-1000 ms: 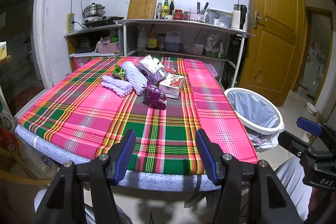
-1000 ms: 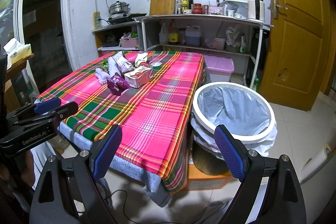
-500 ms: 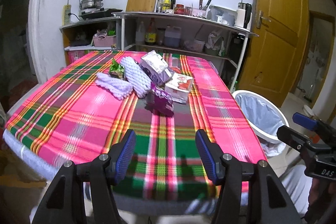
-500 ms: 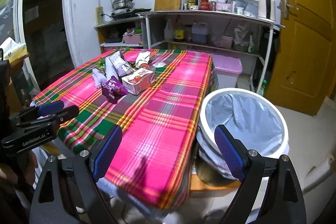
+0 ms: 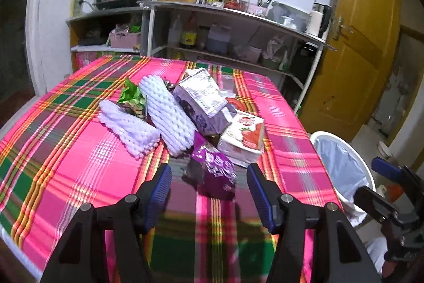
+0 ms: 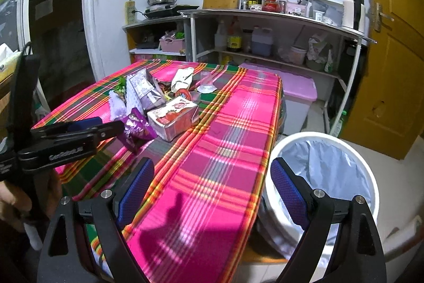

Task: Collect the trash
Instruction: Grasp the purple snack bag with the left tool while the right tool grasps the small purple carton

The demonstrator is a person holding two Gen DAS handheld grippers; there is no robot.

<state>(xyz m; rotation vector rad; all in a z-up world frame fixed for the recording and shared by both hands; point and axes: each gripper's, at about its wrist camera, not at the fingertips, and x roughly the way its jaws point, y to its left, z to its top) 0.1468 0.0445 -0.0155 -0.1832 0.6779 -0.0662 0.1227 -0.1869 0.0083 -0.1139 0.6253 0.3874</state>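
The left gripper (image 5: 209, 190) hangs low over the plaid tablecloth (image 5: 66, 150), jaws spread wide and holding nothing. A purple snack wrapper (image 5: 214, 166) lies just ahead between its blue pads, apart from them. Behind sit two white foam nets (image 5: 169, 113), one purple carton (image 5: 204, 102) and one strawberry box (image 5: 243, 137). The right gripper (image 6: 212, 190) is also spread and holding nothing, level over the table edge beside the lined trash bin (image 6: 344, 177).
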